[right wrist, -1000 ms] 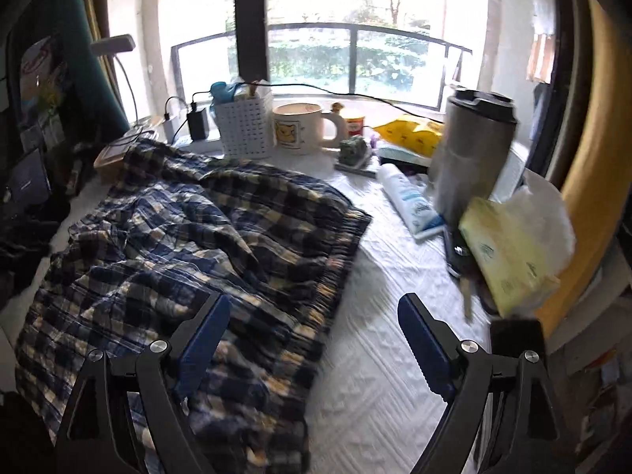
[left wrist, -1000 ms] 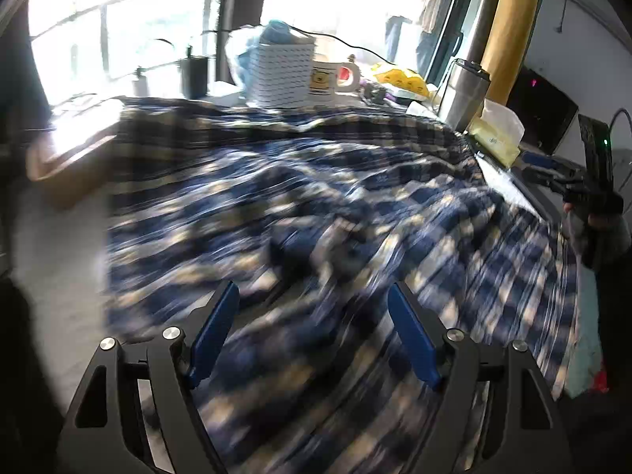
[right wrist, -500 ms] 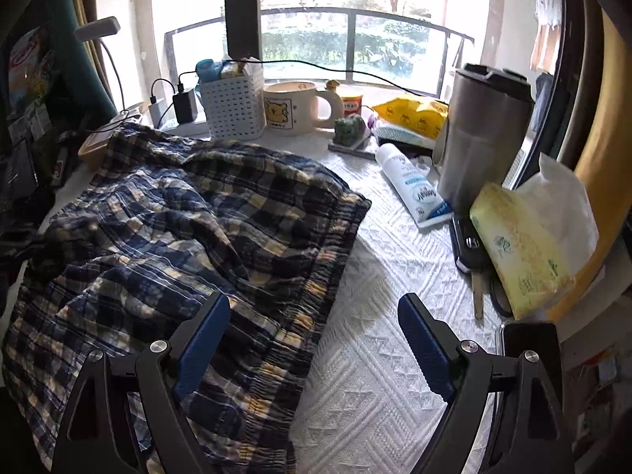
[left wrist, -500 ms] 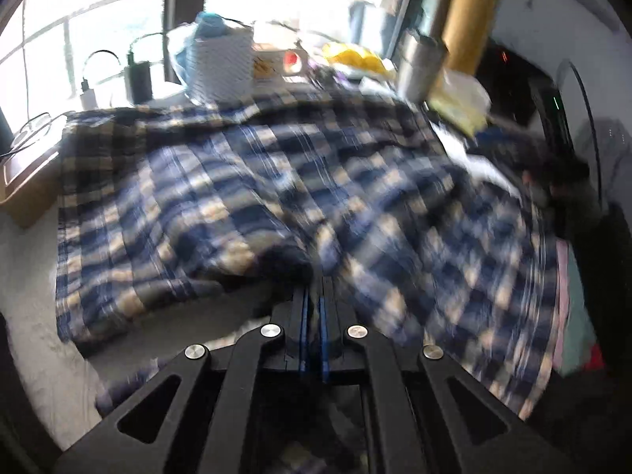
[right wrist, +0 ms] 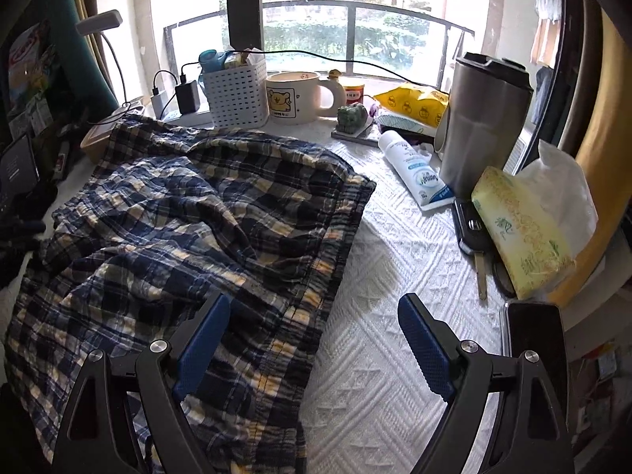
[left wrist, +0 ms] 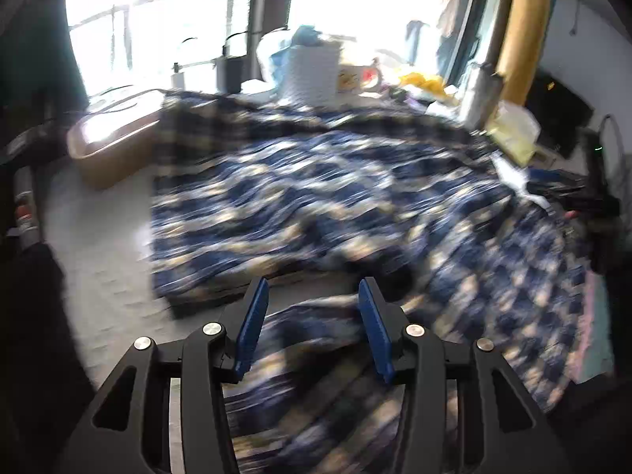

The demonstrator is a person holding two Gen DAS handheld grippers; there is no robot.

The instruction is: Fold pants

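Blue, dark and cream plaid pants (left wrist: 335, 205) lie rumpled on a white textured cover (right wrist: 395, 276). In the blurred left wrist view my left gripper (left wrist: 313, 282) hangs over the near part of the pants. Its jaws are opening, and a fold of the cloth (left wrist: 316, 339) lies below and between the blue pads without being pinched. In the right wrist view my right gripper (right wrist: 314, 300) stands wide open above the waistband edge of the pants (right wrist: 189, 229). Its left finger is over the cloth and its right finger over the bare cover.
Along the window stand a white basket (right wrist: 237, 94), a mug (right wrist: 294, 96), a steel tumbler (right wrist: 482, 118), a white tube (right wrist: 414, 173), a tissue pack (right wrist: 521, 229) and a car key (right wrist: 472, 233). A brown tray (left wrist: 114, 142) sits at the far left.
My left gripper went from wide open to shut on the pants' cloth, then parted again, and its view shifted over the cloth. My right gripper stays open and has hardly moved.
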